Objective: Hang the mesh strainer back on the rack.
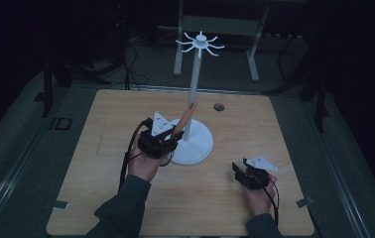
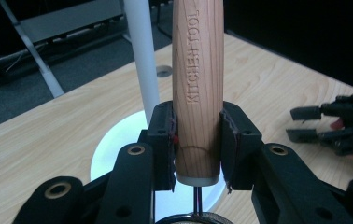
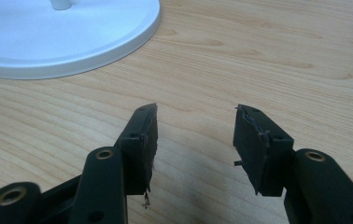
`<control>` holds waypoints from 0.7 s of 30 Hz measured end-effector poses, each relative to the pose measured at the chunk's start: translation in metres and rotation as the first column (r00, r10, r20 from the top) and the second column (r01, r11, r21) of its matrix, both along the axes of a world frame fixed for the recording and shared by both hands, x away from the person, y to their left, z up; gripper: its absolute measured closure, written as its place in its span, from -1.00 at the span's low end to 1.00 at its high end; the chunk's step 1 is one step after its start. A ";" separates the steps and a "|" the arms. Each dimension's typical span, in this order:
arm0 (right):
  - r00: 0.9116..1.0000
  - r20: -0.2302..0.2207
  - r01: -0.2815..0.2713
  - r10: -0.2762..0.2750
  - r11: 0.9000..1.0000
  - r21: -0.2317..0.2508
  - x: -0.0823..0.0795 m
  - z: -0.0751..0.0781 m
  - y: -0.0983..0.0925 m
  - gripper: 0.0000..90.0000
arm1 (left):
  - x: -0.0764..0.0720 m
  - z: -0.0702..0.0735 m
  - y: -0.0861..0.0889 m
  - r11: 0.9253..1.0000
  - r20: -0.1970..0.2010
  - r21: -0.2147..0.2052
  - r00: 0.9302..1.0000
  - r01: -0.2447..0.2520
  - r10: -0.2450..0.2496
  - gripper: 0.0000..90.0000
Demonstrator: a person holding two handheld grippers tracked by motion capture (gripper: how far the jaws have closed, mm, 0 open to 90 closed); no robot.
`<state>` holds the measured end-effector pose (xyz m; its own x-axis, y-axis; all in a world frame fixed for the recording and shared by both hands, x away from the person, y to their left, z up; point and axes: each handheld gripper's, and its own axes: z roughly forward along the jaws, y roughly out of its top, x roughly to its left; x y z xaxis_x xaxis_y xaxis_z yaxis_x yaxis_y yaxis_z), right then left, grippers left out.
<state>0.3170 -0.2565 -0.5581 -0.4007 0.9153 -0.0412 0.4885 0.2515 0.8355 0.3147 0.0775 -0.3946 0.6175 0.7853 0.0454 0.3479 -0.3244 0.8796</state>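
Observation:
My left gripper (image 1: 171,135) (image 2: 197,135) is shut on the wooden handle (image 2: 198,79) of a kitchen tool (image 1: 184,119), stamped "KITCHEN TOOL", held tilted up beside the white stand's pole (image 1: 194,99) (image 2: 143,56). The stand has a round white base (image 1: 194,145) (image 3: 62,37) and a ring of hooks (image 1: 200,42) at its top. A thin metal shaft runs down from the handle's lower end. My right gripper (image 1: 237,168) (image 3: 195,128) rests open near the table's front right, nothing between its jaws.
The wooden table (image 1: 101,163) has a small round hole (image 1: 218,106) at its far side behind the stand. Grey floor and a metal frame (image 1: 220,29) lie beyond. Bare tabletop stretches to the left and front.

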 end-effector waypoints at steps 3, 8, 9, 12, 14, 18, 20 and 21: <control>1.000 0.000 0.000 0.000 1.000 0.001 0.000 0.000 0.000 0.09 | 0.001 0.002 0.000 1.000 0.000 -0.011 1.000 0.003 -0.003 0.54; 1.000 0.001 0.000 0.000 1.000 0.001 0.000 0.000 0.000 0.09 | 0.000 0.005 -0.001 1.000 0.013 -0.028 1.000 -0.004 0.004 0.54; 1.000 0.001 0.000 0.000 1.000 0.001 0.000 0.000 0.000 0.09 | 0.000 0.006 -0.001 0.999 0.014 -0.034 1.000 -0.004 0.004 0.54; 1.000 0.001 0.000 0.000 1.000 0.002 0.000 0.000 0.000 0.09 | 0.000 0.009 -0.001 0.999 0.017 -0.048 1.000 -0.003 0.004 0.54; 1.000 0.001 -0.001 0.001 1.000 0.003 0.000 0.000 -0.001 0.09 | 0.000 0.010 -0.001 0.999 0.022 -0.053 1.000 -0.005 0.006 0.54; 1.000 0.002 0.000 0.000 1.000 0.003 0.000 0.000 -0.001 0.09 | -0.001 0.014 0.001 0.997 0.033 -0.074 0.999 -0.014 0.017 0.54; 1.000 0.001 0.000 0.000 1.000 0.004 0.000 0.000 -0.001 0.09 | -0.001 0.014 0.001 0.997 0.034 -0.080 0.999 -0.016 0.019 0.54; 1.000 0.001 0.000 0.000 1.000 0.004 0.000 0.000 -0.001 0.09 | -0.001 0.015 0.001 0.996 0.035 -0.085 0.999 -0.018 0.021 0.54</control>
<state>0.3172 -0.2571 -0.5581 -0.4004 0.9155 -0.0383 0.4876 0.2483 0.8370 0.3138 0.0785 -0.3798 0.6008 0.7994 0.0007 0.3209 -0.2420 0.9157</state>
